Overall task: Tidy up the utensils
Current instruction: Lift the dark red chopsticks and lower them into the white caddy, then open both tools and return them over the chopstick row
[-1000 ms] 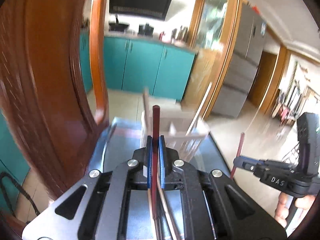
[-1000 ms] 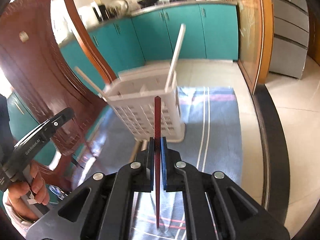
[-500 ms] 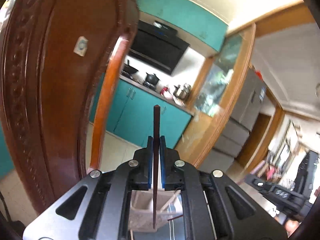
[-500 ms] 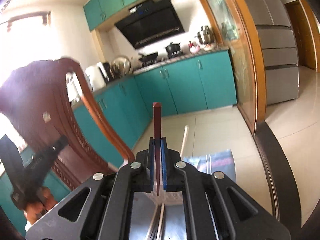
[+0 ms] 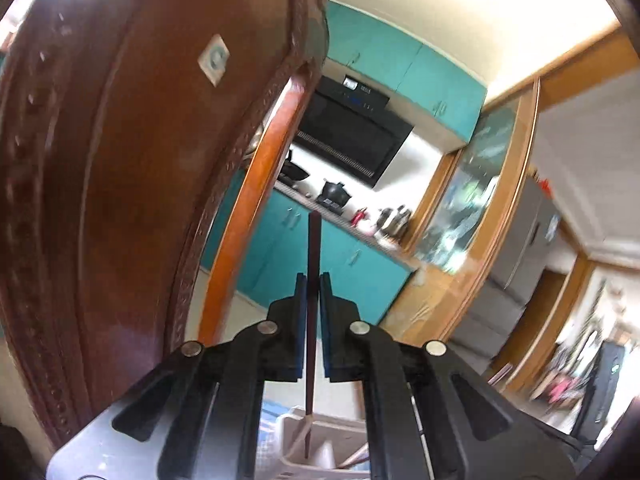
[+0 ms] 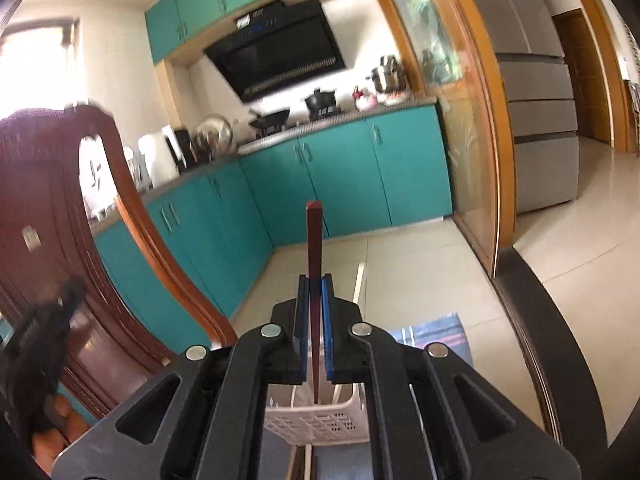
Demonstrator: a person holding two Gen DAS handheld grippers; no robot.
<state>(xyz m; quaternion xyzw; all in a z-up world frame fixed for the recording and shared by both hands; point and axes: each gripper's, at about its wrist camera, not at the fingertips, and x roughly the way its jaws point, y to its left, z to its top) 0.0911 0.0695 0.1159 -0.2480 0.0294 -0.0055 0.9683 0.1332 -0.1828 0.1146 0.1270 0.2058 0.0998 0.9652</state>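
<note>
Clamping a dark red chopstick [image 5: 313,264] between blue pads, the left gripper [image 5: 313,280] has its jaws closed tight on the thin stick, which runs upright through them: its upper end rises against the teal cabinets [image 5: 288,248] and its lower tip hangs over the open top of the pale plastic utensil basket [image 5: 320,452] below. A carved, glossy brown wooden chair back [image 5: 100,200] fills the left side of this view, close beside the gripper, leaving open room only to the right, toward the grey fridge [image 5: 520,248] and the bright tiled floor.

The right gripper [image 6: 315,292] likewise has its jaws shut on a second red chopstick [image 6: 314,248], square-ended at the top and tapering downward, its lower tip over the basket's [image 6: 320,420] perforated white wall. A pale stick [image 6: 359,284] leans up out of the basket just right of the jaws. The basket stands on a blue striped cloth [image 6: 436,332] over the table, whose dark rounded edge [image 6: 552,340] curves along the right. Beyond that edge lies clear shiny tile floor. At far left, blurred, a hand [image 6: 44,420] holds the other black gripper in front of the chair.
</note>
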